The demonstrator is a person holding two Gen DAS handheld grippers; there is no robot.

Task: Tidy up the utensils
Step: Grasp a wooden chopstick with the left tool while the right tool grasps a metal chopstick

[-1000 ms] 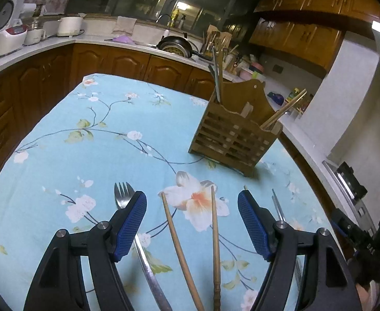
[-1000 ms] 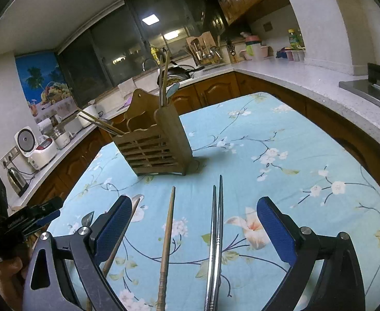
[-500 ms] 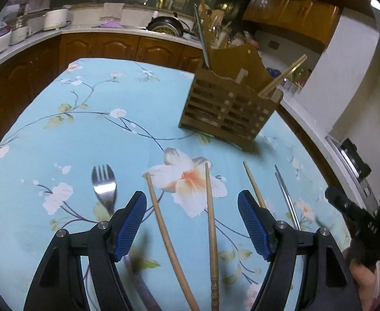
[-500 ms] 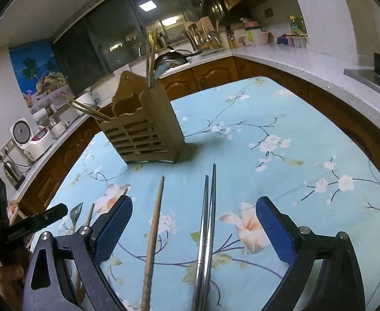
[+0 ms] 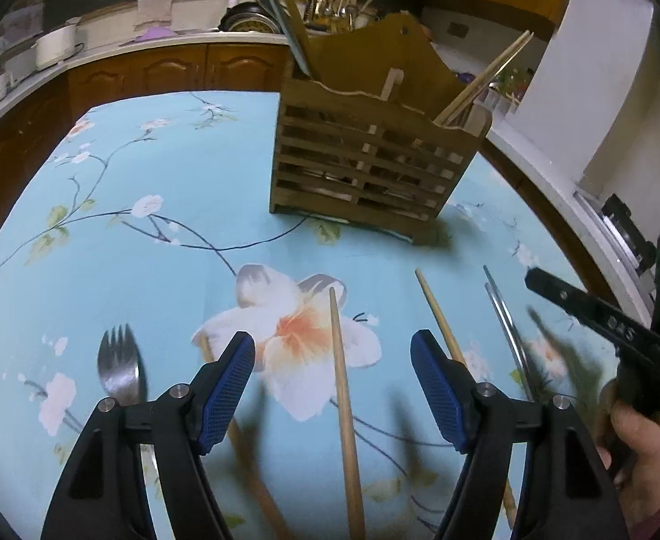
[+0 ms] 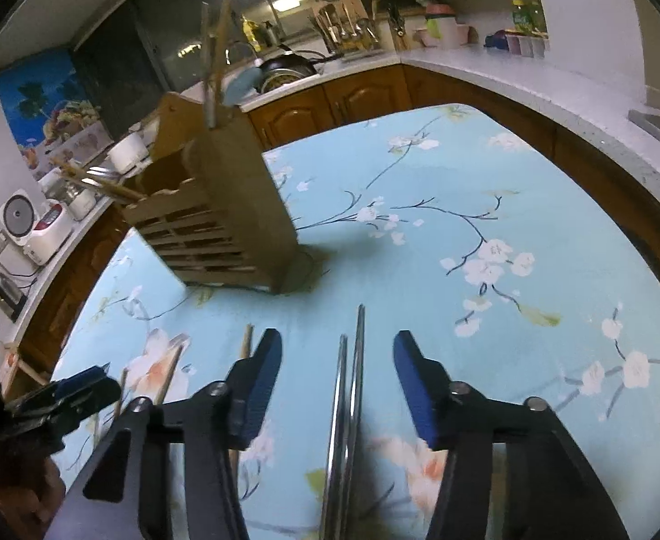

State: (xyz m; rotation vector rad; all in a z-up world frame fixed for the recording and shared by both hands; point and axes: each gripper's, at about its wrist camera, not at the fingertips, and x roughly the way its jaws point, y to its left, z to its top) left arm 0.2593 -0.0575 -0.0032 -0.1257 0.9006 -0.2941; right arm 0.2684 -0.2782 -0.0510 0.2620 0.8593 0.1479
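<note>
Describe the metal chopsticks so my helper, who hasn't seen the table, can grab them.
Start at the wooden caddy on the blue floral cloth. In front of it lie loose utensils; the metal chopsticks are the thin shiny pair lying side by side between the right tool's closing jaws. Every other stick nearby is wood.

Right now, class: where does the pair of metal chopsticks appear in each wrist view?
Left wrist view: metal chopsticks lie at right, outside the left gripper's fingers.
Right wrist view: metal chopsticks lie bottom centre, between the right gripper's closing fingers.
Shared landmark: wooden utensil holder.
</note>
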